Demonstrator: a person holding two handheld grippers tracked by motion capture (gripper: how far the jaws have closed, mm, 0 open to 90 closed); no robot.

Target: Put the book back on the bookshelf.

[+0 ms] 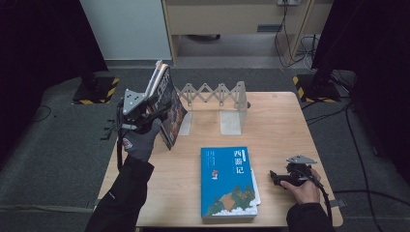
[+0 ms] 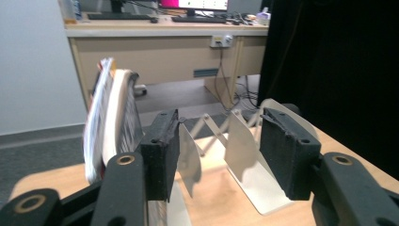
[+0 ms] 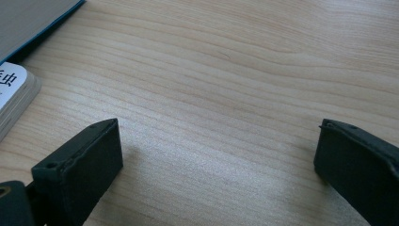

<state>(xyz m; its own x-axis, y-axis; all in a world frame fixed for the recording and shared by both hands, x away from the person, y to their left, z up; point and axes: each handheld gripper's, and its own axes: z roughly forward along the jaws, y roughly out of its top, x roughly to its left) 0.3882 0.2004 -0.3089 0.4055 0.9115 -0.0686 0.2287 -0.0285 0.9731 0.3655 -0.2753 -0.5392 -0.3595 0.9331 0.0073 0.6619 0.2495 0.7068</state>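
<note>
A thin stack of books (image 1: 169,104) stands tilted on edge at the table's left side. My left gripper (image 1: 159,112) is beside it. In the left gripper view those books (image 2: 110,122) lie outside the left jaw, and the left gripper (image 2: 219,141) is open with nothing between its pads. A blue book (image 1: 228,181) lies flat near the front of the table. Just to its right my right gripper (image 1: 275,176) rests low, pointing at it. The right gripper (image 3: 216,141) is open over bare wood, with a white-covered book's corner (image 3: 14,89) at the left.
A white folding book rack (image 1: 217,96) with upright metal dividers (image 2: 240,146) stands at the back of the wooden table (image 1: 280,125). Bare wood (image 3: 235,70) lies between the rack and the blue book. Beyond the table are a desk, cables and dark curtains.
</note>
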